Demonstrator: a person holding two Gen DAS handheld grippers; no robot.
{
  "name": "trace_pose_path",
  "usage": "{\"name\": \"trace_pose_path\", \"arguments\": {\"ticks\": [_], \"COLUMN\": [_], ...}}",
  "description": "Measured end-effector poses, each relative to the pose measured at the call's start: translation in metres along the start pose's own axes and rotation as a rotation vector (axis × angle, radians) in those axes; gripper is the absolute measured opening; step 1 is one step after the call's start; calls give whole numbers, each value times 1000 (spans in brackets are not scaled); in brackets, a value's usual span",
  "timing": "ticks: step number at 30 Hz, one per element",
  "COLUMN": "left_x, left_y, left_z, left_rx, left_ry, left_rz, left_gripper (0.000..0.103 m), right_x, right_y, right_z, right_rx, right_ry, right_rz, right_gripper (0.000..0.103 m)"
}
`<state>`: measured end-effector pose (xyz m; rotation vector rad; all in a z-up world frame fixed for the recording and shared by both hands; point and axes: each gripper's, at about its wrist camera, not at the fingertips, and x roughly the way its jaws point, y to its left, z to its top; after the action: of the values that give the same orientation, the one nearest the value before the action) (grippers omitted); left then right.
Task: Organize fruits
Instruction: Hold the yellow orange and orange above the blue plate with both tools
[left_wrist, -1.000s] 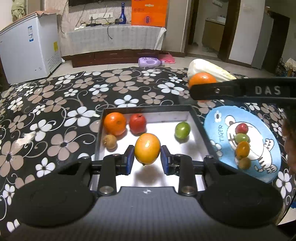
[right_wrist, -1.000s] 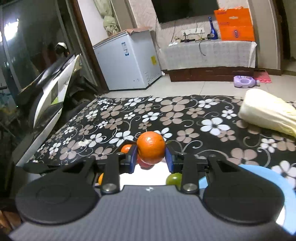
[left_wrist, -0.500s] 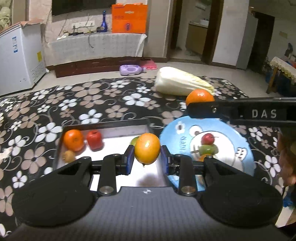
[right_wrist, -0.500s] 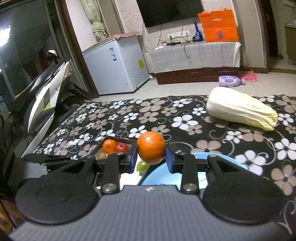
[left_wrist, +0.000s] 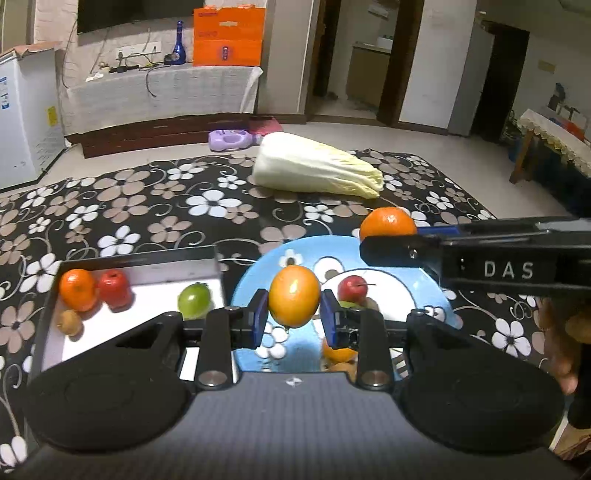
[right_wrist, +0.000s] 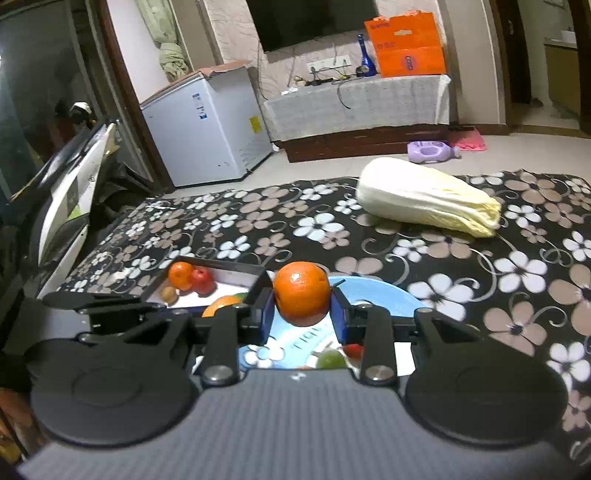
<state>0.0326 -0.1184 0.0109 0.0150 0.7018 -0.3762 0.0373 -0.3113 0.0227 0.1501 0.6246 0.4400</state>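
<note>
Right gripper (left_wrist: 388, 240) — marked "DAS" — clamps an orange (right_wrist: 301, 293); left gripper (left_wrist: 294, 317) clamps a yellow-orange fruit (left_wrist: 294, 301).

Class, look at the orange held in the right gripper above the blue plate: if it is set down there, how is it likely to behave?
The orange is round, so it would probably roll once freed on the blue plate, which looks shallow. Its rind looks firm: the right gripper jaws pinch its sides without visible denting. Fruit already on the plate might stop it.

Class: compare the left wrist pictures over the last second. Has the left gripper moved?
Yes. The left gripper holding its orange fruit has shifted right, from over the white tray to over the blue plate.
</note>
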Motion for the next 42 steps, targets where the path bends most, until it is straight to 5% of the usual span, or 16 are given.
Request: {"name": "trace_pose_path", "arguments": {"ticks": [42], "left_x": [64], "left_y": [-34], "left_z": [6], "left_rx": [30], "left_ry": [22], "left_rz": [13], "left_gripper": [36], "right_x": [-16], "right_y": [-33], "right_z": [-17], "right_rx": [17], "right_ry": [48], "right_rz": [-39], "right_gripper": [36]}}
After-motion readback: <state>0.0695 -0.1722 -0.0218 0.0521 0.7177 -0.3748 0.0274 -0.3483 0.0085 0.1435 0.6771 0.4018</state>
